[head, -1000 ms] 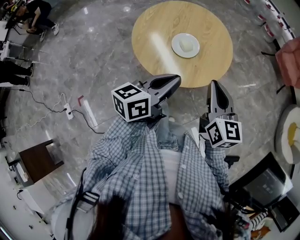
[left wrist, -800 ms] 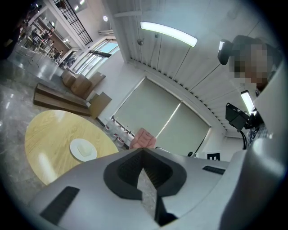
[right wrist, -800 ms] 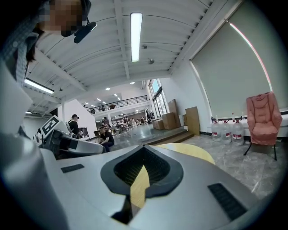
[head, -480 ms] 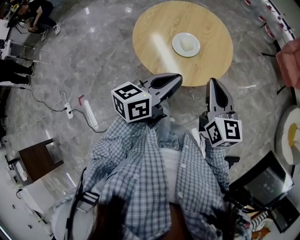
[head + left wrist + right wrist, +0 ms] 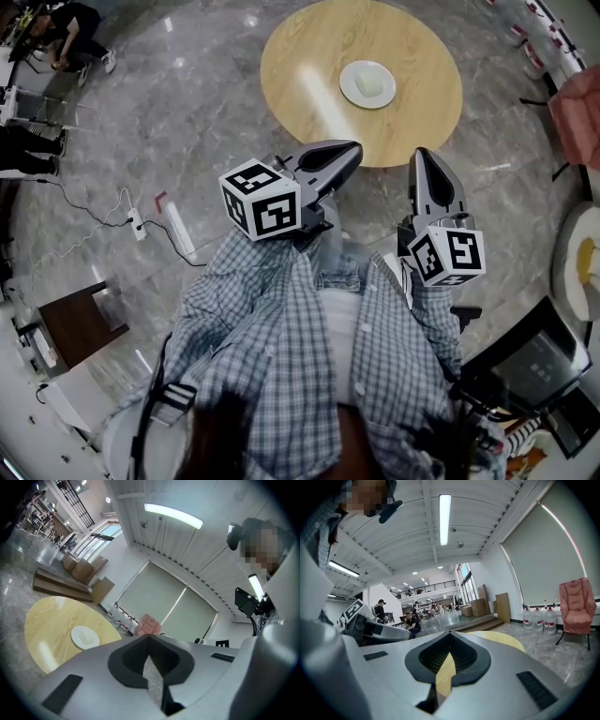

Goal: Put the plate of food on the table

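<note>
Plate (image 5: 367, 83) of food, white and round, set flat on round wooden table (image 5: 309, 56), a little right of centre in the head view, with pale lump of food (image 5: 373, 86) at its middle. Well apart from both grippers, out ahead of them, grey marble floor (image 5: 187, 122) all round the table. Left gripper (image 5: 352, 149) held out roughly level in front of the body, tip overlapping the table's near edge as seen from above, jaws pressed together tip to tip and gripping nothing. Same closed state plain in the left gripper view: dark pads meeting in a thin seam, plate and table off to the left beyond them, pink armchair (image 5: 148, 624) further back. Right gripper (image 5: 421, 156) alongside, near the left one but not touching it, pointing much the same way, jaws likewise closed and empty. Past those closed tips in the right gripper view, only a yellow strip of the table, with water bottles (image 5: 539, 617) and the pink armchair along the wall at right. Left marker cube (image 5: 261, 200) and right marker cube (image 5: 447, 255) at the rear of their grippers, close to the body. Checked blue-and-white shirt (image 5: 281, 347) filling the lower middle of the head view. White power strip (image 5: 139, 223) with trailing cable on the floor at left, brown side table (image 5: 80, 323) at lower left.
</note>
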Tool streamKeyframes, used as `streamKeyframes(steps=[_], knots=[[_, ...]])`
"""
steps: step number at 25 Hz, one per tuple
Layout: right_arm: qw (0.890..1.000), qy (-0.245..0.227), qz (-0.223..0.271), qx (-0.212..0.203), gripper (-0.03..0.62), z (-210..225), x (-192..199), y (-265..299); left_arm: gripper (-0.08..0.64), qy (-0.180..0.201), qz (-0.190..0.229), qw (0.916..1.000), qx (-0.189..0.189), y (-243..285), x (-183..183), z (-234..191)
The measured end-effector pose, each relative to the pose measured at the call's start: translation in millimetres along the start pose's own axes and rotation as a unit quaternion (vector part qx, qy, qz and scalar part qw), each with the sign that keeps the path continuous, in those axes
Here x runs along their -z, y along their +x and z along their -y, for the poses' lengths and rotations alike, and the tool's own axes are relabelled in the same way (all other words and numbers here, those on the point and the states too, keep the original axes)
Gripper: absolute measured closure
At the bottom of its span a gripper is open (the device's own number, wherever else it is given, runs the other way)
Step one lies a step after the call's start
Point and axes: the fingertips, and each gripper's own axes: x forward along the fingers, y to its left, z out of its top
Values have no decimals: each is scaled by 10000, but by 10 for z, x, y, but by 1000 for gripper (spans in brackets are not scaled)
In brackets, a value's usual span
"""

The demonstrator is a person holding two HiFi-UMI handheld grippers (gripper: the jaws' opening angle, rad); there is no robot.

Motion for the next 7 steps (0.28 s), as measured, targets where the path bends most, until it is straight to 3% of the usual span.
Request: streamKeyframes(steps=[7], knots=[[9998, -106, -73, -147, 586, -91, -19, 47, 552, -22, 61, 10000, -39, -19, -66, -21]])
